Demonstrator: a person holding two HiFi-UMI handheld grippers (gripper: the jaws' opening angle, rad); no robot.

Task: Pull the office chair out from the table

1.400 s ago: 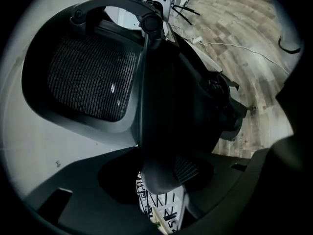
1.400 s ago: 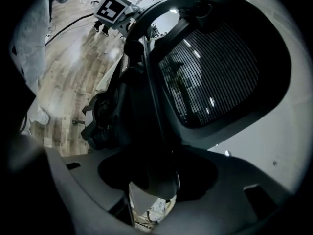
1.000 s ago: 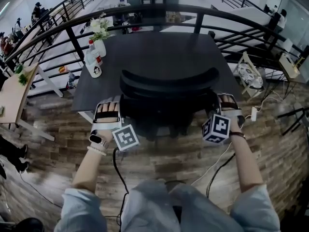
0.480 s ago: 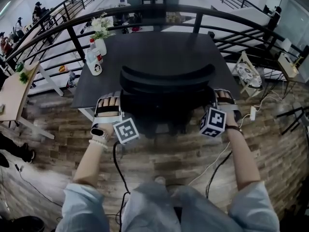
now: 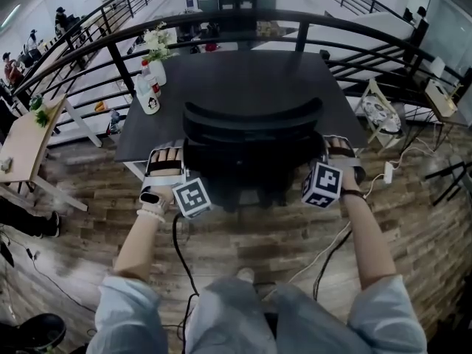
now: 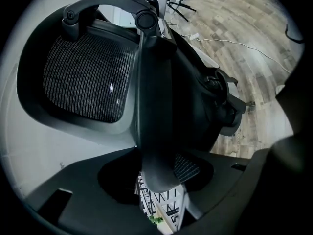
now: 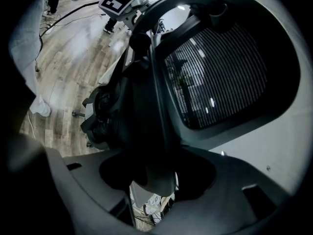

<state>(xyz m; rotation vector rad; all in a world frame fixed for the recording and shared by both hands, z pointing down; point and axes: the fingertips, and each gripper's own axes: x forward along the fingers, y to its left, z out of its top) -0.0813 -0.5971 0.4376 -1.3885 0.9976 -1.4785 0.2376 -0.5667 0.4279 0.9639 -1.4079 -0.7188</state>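
While at table, chair within grippers.

Light: we log soft, even indoor light, head view | Shadow: office chair near black, detail lost | Glare: small glints on mesh, gripper views | Distortion: strong fisheye, black vignetted corners | Focus: nearest foreground soft

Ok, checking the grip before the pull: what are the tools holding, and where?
The office chair: left tool on its left armrest, right tool on its right armrest.
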